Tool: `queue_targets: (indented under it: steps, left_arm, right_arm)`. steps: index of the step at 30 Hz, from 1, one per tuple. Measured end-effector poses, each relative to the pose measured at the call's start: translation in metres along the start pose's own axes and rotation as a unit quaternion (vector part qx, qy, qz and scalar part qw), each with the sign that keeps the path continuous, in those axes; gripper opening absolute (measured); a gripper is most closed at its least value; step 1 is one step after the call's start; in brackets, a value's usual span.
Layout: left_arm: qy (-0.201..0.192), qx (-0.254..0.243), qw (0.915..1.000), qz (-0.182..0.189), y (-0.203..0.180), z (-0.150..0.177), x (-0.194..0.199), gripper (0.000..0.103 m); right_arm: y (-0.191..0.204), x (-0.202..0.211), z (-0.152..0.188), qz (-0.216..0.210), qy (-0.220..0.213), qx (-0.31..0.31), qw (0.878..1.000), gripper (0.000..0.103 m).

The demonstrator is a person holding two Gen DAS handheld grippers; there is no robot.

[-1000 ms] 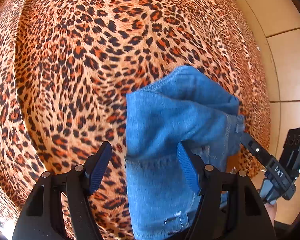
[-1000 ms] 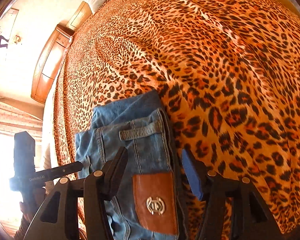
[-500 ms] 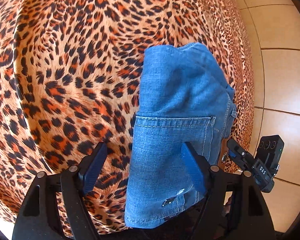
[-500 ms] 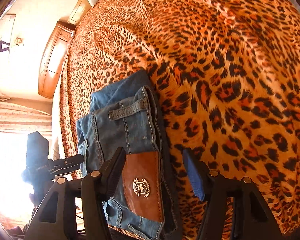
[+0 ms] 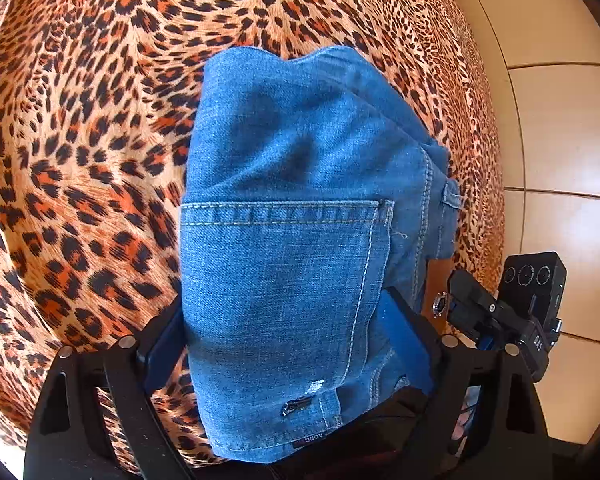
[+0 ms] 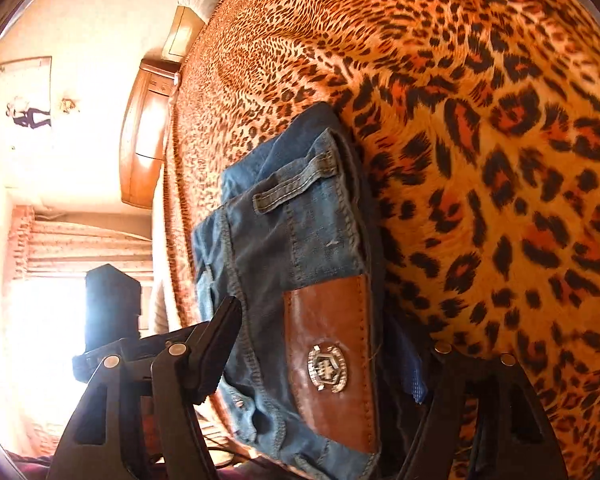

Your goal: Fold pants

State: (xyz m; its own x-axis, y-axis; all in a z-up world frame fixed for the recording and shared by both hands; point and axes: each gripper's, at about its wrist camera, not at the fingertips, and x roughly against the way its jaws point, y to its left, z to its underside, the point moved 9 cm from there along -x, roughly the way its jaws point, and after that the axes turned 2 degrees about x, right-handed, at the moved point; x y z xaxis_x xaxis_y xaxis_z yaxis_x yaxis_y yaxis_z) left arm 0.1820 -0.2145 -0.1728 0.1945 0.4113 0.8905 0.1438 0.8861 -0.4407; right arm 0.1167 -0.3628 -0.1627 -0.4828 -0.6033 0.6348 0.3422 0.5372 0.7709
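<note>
The blue jeans (image 5: pixel 284 216) lie folded in a compact bundle on the leopard-print bedspread (image 5: pixel 80 140), back pocket up. My left gripper (image 5: pixel 288 344) has its fingers on either side of the bundle's near end, the denim between them. In the right wrist view the jeans (image 6: pixel 296 236) show the waistband, a belt loop and a brown leather patch (image 6: pixel 332 364). My right gripper (image 6: pixel 324 344) straddles the waistband end, with the right finger partly hidden behind the denim. Both sets of jaws stand wide apart against the bundle's sides.
The bed's edge and the tiled floor (image 5: pixel 560 120) are to the right in the left wrist view, where the other gripper (image 5: pixel 512 312) shows. A wooden headboard and nightstand (image 6: pixel 144 136), a wall and a bright curtained window (image 6: pixel 60 280) lie left in the right wrist view.
Both grippers have moved in over the folded jeans, which now fill the space between the fingers. The bundle looks larger and closer in both views.
</note>
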Motion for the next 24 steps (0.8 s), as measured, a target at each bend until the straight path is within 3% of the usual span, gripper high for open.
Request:
queue_targets:
  steps: [4, 6, 7, 9, 10, 12, 19, 22, 24]
  left_arm:
    - [-0.013, -0.011, 0.9997, -0.017, 0.004, 0.003, 0.009, 0.063]
    - [-0.013, -0.015, 0.9995, -0.025, 0.005, 0.002, 0.01, 0.06]
    - [-0.011, -0.011, 0.9995, -0.027, 0.006, 0.002, 0.01, 0.058]
    - [-0.01, -0.007, 0.9997, -0.021, 0.006, -0.001, 0.011, 0.055]
    - [-0.013, -0.006, 0.9998, -0.015, 0.007, -0.001, 0.015, 0.054]
    - [-0.029, -0.009, 0.9995, -0.009, 0.003, -0.008, 0.025, 0.053]
    - [-0.116, -0.015, 0.9931, -0.003, 0.008, -0.055, 0.1, 0.053]
    - [-0.167, -0.018, 0.9857, -0.016, 0.015, -0.088, 0.139, 0.054]
    - [-0.202, -0.006, 0.9778, -0.055, 0.033, -0.113, 0.159, 0.059]
  right_arm:
    - [-0.014, 0.006, 0.006, 0.019, 0.004, 0.001, 1.0, 0.07]
    - [-0.005, 0.002, 0.009, 0.059, 0.016, 0.042, 0.997, 0.069]
    - [-0.001, -0.002, 0.012, 0.097, 0.023, 0.08, 0.992, 0.068]
    - [0.011, -0.013, 0.018, 0.181, 0.044, 0.161, 0.969, 0.067]
    - [0.018, -0.016, 0.02, 0.199, 0.047, 0.182, 0.962, 0.067]
    - [0.034, -0.014, 0.021, 0.206, 0.04, 0.207, 0.956, 0.067]
    - [0.103, -0.023, -0.021, 0.172, 0.01, 0.234, 0.957, 0.067]
    - [0.15, -0.03, -0.047, 0.145, -0.018, 0.258, 0.955, 0.067]
    - [0.176, -0.035, -0.068, 0.135, -0.044, 0.275, 0.951, 0.069]
